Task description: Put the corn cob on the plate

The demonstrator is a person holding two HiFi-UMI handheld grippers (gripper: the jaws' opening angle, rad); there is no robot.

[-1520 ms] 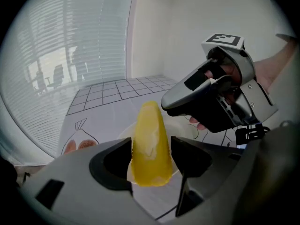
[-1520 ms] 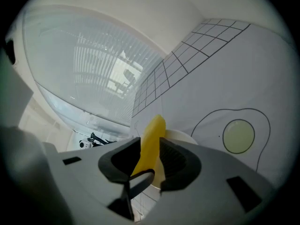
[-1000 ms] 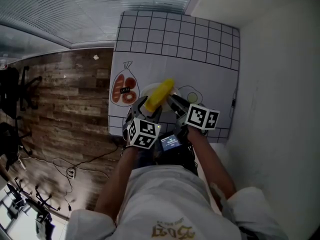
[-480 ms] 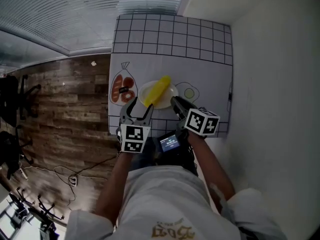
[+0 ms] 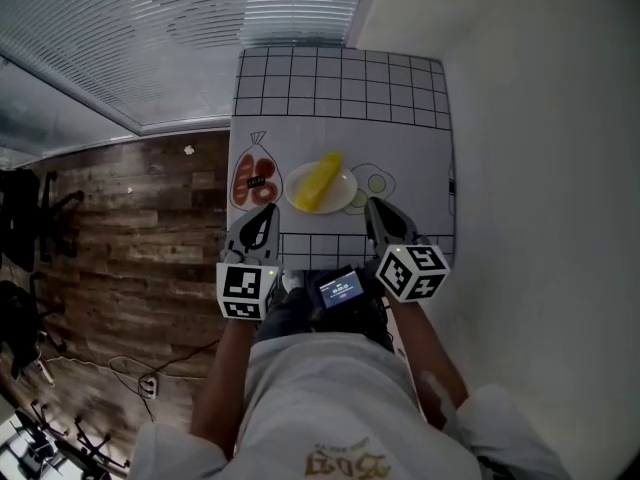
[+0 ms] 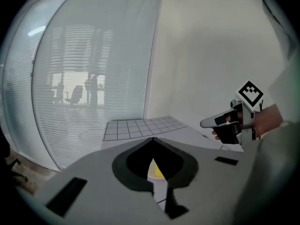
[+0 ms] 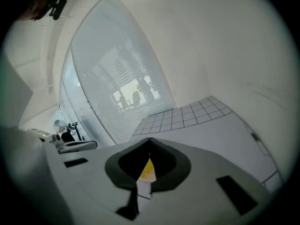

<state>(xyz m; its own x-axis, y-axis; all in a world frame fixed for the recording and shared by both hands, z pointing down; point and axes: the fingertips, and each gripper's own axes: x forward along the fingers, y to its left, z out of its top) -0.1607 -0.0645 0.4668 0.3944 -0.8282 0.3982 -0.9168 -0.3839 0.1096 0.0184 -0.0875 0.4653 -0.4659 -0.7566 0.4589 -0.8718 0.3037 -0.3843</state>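
Observation:
The yellow corn cob [image 5: 319, 180] lies across the white plate [image 5: 345, 201] on the table mat. My left gripper [image 5: 267, 211] hovers at the mat's near edge, left of the plate, shut and holding nothing. My right gripper [image 5: 373, 206] hovers to the plate's right, also shut and empty. In the left gripper view the jaws of the left gripper [image 6: 152, 139] meet, and a sliver of the corn cob [image 6: 159, 172] shows through the gap below them. The right gripper view likewise shows the right gripper [image 7: 150, 139] shut, with the corn cob [image 7: 147, 172] beyond.
The white mat [image 5: 340, 78] has a black grid at its far end and printed pictures: a bag of sausages [image 5: 255, 180] left of the plate and sliced food [image 5: 377, 182] to its right. Wooden floor [image 5: 130, 218] lies left, a white wall right, window blinds behind.
Both grippers have drawn back from the corn cob toward me and risen. Their jaws, open a second ago, are now shut. The corn stays on the plate.

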